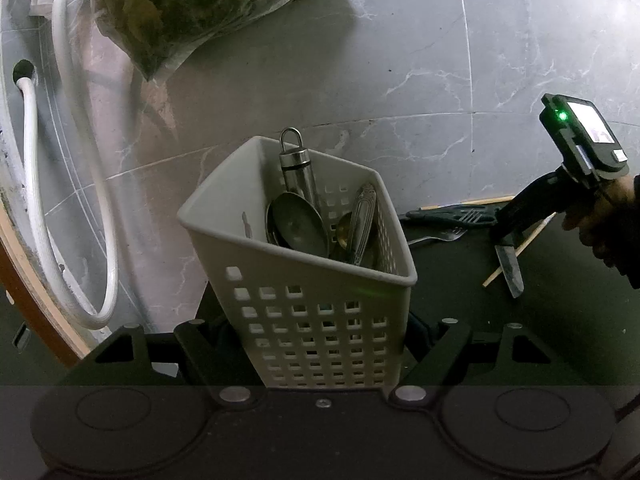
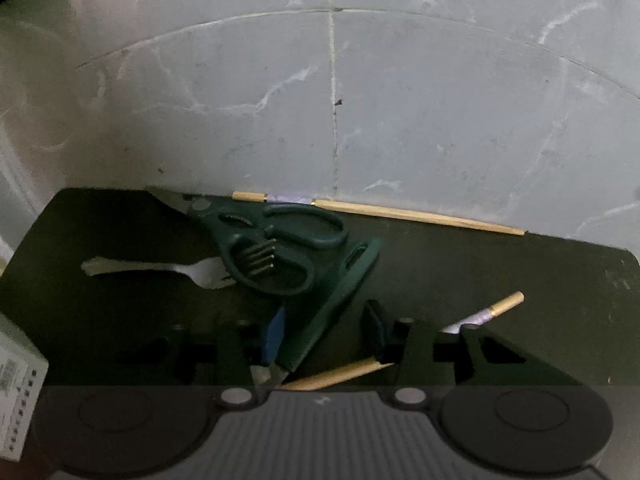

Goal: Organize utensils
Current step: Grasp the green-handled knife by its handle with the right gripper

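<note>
Pickup of a utensil for the basket, right tool over a knife.
Counter (image 2: 480, 272), dark, carries the loose scissors (image 2: 280, 240), fork (image 2: 160, 268) and chopsticks (image 2: 400, 212) near the tiled wall. The white basket (image 1: 304, 320), already holding spoons, is clamped upright in the left tool (image 1: 324, 328). The right tool (image 2: 324, 328), gripped by a hand (image 1: 600, 220) and pitched steeply down, has its jaws narrowed either side of the green-handled knife (image 2: 332, 300) lying on the counter; one pad seems not yet to touch. Next, probably: pinch firmly, lift, then carry it over the basket rim.
</note>
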### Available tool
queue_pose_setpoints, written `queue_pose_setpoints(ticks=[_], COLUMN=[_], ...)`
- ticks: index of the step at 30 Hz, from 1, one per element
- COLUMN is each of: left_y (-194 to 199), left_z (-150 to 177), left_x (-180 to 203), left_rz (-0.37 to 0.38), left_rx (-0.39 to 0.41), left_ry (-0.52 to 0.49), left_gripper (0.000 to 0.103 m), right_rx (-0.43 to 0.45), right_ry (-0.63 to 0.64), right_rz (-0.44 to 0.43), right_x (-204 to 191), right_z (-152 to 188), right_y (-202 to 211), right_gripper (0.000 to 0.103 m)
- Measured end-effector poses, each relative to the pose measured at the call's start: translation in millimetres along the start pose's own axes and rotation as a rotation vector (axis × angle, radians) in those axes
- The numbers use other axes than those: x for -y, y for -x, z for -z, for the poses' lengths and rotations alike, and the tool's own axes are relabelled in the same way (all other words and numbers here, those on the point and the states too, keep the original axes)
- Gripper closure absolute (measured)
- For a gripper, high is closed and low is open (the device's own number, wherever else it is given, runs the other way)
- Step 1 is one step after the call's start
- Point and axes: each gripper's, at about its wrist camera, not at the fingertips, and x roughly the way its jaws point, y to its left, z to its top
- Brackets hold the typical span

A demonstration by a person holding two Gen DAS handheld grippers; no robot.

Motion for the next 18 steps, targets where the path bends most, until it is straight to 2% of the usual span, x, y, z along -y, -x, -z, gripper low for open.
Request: queue_pose_setpoints(ticks=[3, 7, 10, 16, 18], left_y=[0.5, 1.2, 1.5, 5.2, 6.8], left_z=[1.3, 3.5, 4.2, 7.5, 8.6], left_x=[-0.7, -2.0, -3.1, -3.8, -4.0], left_rz=[0.002, 0.006, 0.01, 0.036, 0.049], left_rx=[0.004, 0.011, 0.014, 0.03, 0.034], left_ry=[-0.001, -0.003, -0.003, -0.019, -0.026], left_gripper=[0.023, 0.023, 0.023, 0.024, 0.024], right_rx=[0.01, 0.004, 0.043, 0.129, 0.176], right_ry=[-0.075, -0.244, -0.337, -0.423, -0.432], right_rz=[-0.003, -0.048, -0.073, -0.106, -0.131], right_x=[2.3, 17.9, 27.0, 30.6, 29.1], right_z=[4.2, 11.0, 17.9, 41.1, 50.1], right_y=[3.7, 16.1, 37.9, 91.4, 112.3], right_gripper=[0.085, 0.086, 0.086, 0.086, 0.091])
